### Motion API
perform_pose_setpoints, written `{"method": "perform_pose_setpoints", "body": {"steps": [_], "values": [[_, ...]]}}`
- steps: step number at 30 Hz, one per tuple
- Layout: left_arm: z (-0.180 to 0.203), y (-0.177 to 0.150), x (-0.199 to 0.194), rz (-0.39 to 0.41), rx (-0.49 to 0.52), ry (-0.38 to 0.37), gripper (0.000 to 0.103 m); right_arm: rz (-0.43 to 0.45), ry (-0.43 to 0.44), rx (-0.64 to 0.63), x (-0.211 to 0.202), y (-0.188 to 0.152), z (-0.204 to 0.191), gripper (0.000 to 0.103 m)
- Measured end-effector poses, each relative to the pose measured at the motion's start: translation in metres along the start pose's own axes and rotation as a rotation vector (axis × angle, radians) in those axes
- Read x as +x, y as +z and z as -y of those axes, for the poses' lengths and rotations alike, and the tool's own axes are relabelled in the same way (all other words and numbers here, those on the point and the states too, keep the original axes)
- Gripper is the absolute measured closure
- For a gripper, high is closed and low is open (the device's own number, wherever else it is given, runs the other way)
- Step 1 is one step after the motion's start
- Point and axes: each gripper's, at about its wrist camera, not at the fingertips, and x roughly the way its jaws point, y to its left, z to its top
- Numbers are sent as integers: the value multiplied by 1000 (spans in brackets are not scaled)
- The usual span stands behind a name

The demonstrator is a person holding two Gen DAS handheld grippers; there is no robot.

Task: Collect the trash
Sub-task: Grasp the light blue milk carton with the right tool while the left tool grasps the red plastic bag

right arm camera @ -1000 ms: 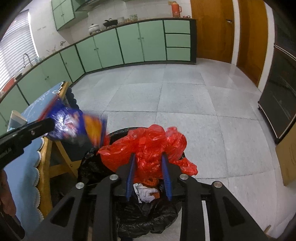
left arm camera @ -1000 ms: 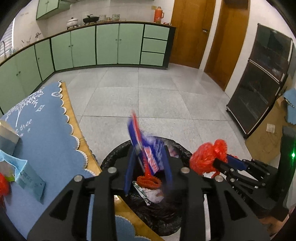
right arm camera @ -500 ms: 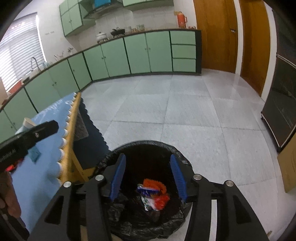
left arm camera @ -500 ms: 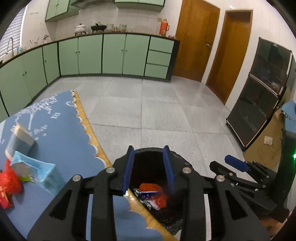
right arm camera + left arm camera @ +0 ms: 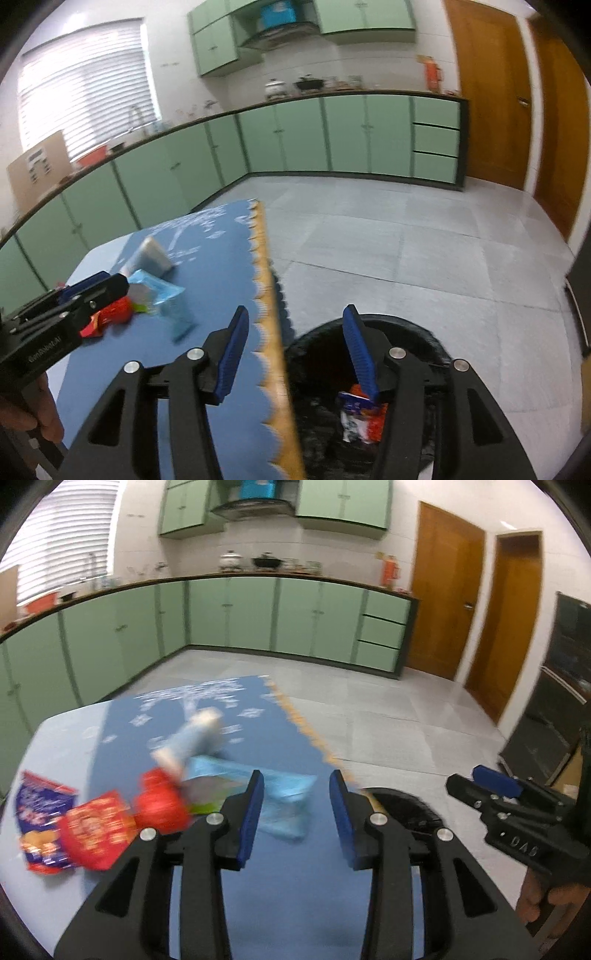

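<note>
My left gripper [image 5: 295,816] is open and empty above the blue tablecloth [image 5: 288,904]. Trash lies ahead of it: a light blue packet [image 5: 284,797], a red crumpled bag [image 5: 160,805], a red snack wrapper [image 5: 98,834], a blue snack wrapper [image 5: 37,823] and a pale blue pack [image 5: 192,738]. My right gripper [image 5: 295,354] is open and empty over the table edge [image 5: 275,332] and the black-lined bin [image 5: 436,347], which holds wrappers [image 5: 356,417]. The light blue packet [image 5: 166,295] and the pale pack [image 5: 149,258] show there too.
Green cabinets [image 5: 240,616] run along the far wall and left side. Wooden doors [image 5: 443,602] stand at the right. A dark glass cabinet [image 5: 554,709] is at the far right. Grey tiled floor [image 5: 406,251] lies beyond the bin.
Both grippers let their trash fall into the bin, opened, then swung left and up from the bin toward the table. The table trash now lies ahead of the left gripper.
</note>
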Motion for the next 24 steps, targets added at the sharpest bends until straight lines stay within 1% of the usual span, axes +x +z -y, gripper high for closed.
{"method": "perform_pose_setpoints", "body": {"steps": [3, 6, 9, 13, 18, 24], "values": [[-34, -8, -7, -1, -32, 75, 64, -22, 42, -30, 15, -3, -25, 48], [-60, -14, -13, 0, -59, 138, 64, -39, 84, -67, 33, -5, -48, 42], [-82, -18, -16, 2, -93, 173, 64, -54, 117, -109, 48, -6, -65, 40], [-94, -20, -18, 4, -110, 189, 64, -77, 158, -146, 66, -4, -83, 36], [-100, -23, -18, -1, -119, 195, 64, -112, 176, -175, 90, -4, -97, 32], [-110, -26, -18, -6, -136, 206, 64, -158, 212, -176, 111, -3, -101, 32]]}}
